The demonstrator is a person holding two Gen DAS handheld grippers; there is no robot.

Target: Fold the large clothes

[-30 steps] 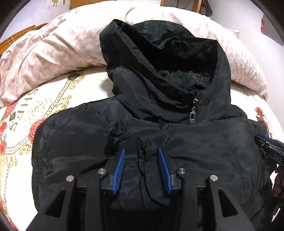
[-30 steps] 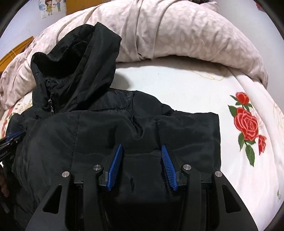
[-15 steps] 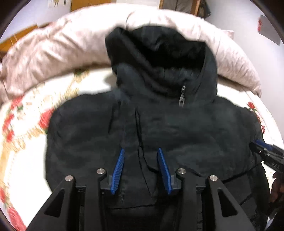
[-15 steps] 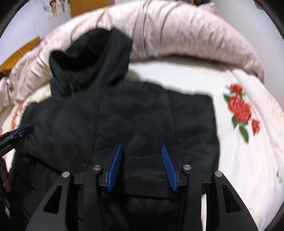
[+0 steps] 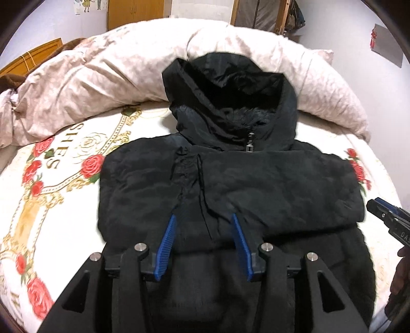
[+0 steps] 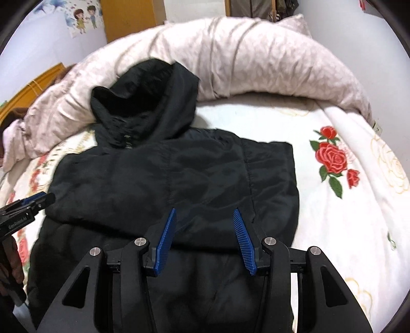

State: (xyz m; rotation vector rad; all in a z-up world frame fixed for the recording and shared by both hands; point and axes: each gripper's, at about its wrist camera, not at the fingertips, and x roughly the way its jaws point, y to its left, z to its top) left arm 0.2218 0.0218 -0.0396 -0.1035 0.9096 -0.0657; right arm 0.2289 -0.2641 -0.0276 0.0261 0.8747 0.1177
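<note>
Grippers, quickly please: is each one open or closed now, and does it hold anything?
Left gripper: open, holding nothing, above the black jacket.
Right gripper: open, holding nothing, above the same jacket.

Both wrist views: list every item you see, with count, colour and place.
jacket: one, black, hooded, lying flat on the bed, hood against the duvet
zip pull: one, dark, at the jacket's collar
bedsheet: one, white with red roses, under the jacket
duvet: one, pale pink, bunched along the far edge of the bed
wardrobe: one, yellow-brown, at the back wall
sticker: one, cartoon couple, on the wall
left tool: one, black with blue pads, open above the jacket
right tool: one, same colours, open above the jacket
</note>
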